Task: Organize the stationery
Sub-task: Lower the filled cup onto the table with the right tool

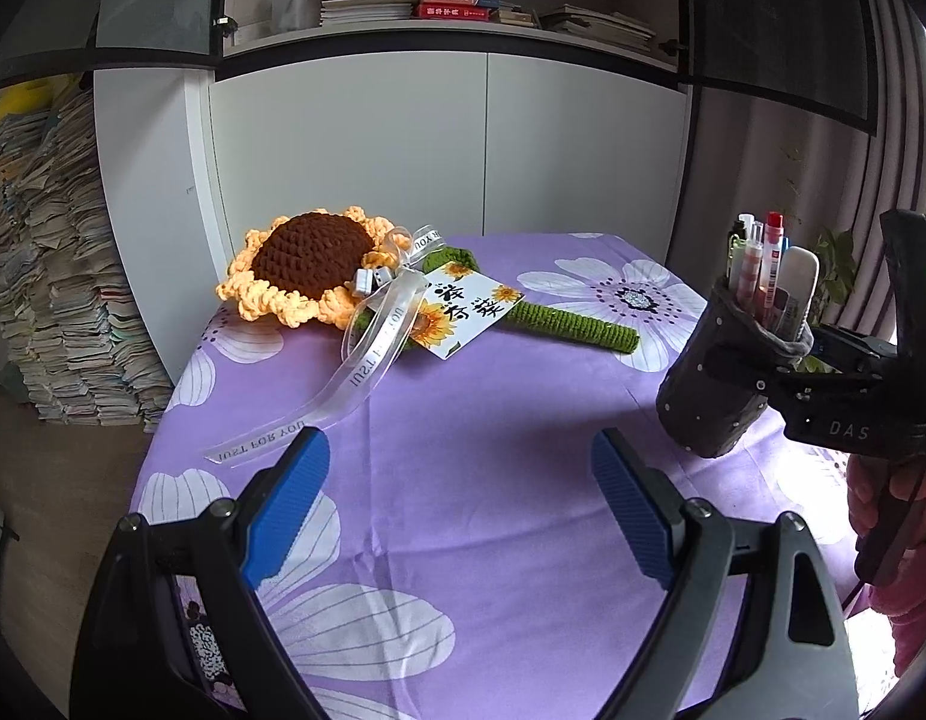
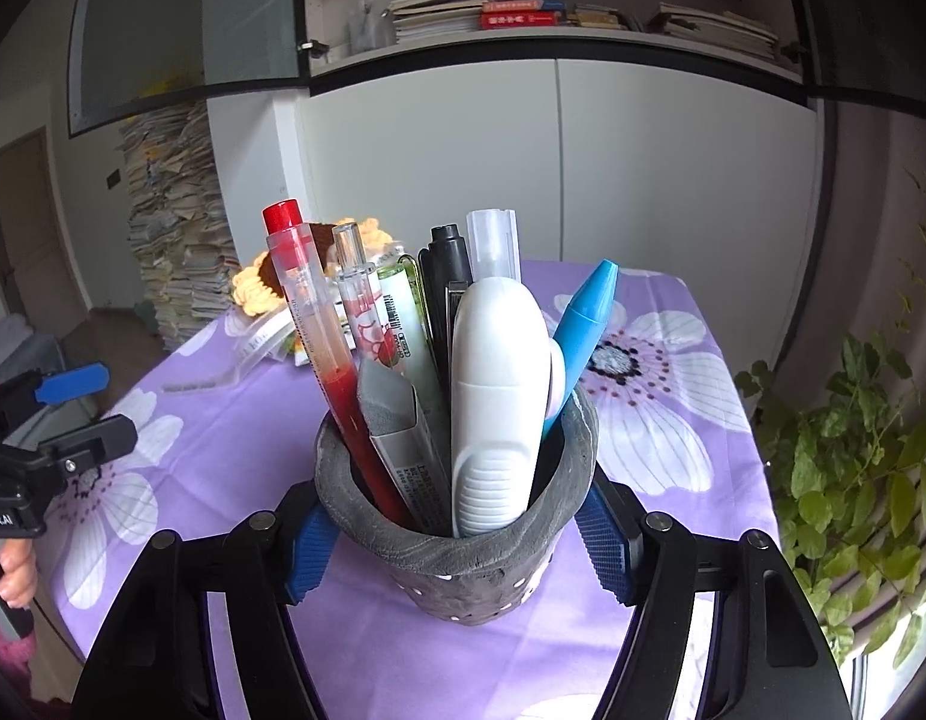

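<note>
1. Fingers of the left gripper (image 1: 460, 495) stand spread wide and hold nothing, hovering over the purple flowered tabletop (image 1: 493, 420).
2. Beyond them, toward the left, a crocheted sunflower (image 1: 310, 267) lies on the cloth with its ribbon and card.
3. Over on the right, the right gripper (image 2: 457, 531) pinches the grey pen holder (image 2: 463, 564) by its sides, a blue pad (image 2: 310, 558) pressed to each flank.
4. The holder seems lifted and tilted in the left view, packed with a red pen (image 2: 310, 324), a white correction tape (image 2: 499, 402) and a blue crayon (image 2: 583, 324).
5. Setting it down well probably means levelling it first, lowering it onto bare cloth, then loosening the grip only once the base sits flat.
</note>
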`<state>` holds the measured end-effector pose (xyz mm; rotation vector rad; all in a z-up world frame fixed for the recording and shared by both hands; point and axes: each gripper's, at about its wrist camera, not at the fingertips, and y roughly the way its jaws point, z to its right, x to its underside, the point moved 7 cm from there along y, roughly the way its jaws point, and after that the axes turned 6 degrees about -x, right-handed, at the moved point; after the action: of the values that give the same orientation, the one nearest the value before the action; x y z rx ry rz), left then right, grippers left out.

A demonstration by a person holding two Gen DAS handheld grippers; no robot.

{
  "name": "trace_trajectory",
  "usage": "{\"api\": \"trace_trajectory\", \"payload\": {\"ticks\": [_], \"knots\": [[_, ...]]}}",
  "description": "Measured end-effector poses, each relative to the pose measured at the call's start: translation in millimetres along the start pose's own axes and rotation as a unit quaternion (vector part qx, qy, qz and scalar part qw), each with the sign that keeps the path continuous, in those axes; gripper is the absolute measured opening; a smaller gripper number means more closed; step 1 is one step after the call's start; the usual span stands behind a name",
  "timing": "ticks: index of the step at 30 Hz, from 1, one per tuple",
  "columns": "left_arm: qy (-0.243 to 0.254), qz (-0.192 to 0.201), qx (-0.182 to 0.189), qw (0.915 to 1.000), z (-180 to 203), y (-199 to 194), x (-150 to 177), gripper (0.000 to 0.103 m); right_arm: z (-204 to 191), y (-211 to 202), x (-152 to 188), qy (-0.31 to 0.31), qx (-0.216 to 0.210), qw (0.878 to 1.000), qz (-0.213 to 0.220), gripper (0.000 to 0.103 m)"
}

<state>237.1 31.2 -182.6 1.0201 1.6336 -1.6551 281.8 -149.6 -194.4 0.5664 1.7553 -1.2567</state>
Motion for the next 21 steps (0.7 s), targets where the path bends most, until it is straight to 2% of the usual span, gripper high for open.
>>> {"api": "trace_trajectory", "payload": {"ticks": [12,21], "knots": [[-0.032,-0.001,-0.020,0.9993,-48.4,2.0,8.1,0.089,-53.9,45.2,-23.9,-0.021,-0.020,0.999,-0.022,0.071],[-0.044,0.002,-0.002,0.9990,-59.3,5.2,9.6,0.090,-62.7,73.8,-28.9,-0.010,-0.008,0.999,-0.043,0.071]]}}
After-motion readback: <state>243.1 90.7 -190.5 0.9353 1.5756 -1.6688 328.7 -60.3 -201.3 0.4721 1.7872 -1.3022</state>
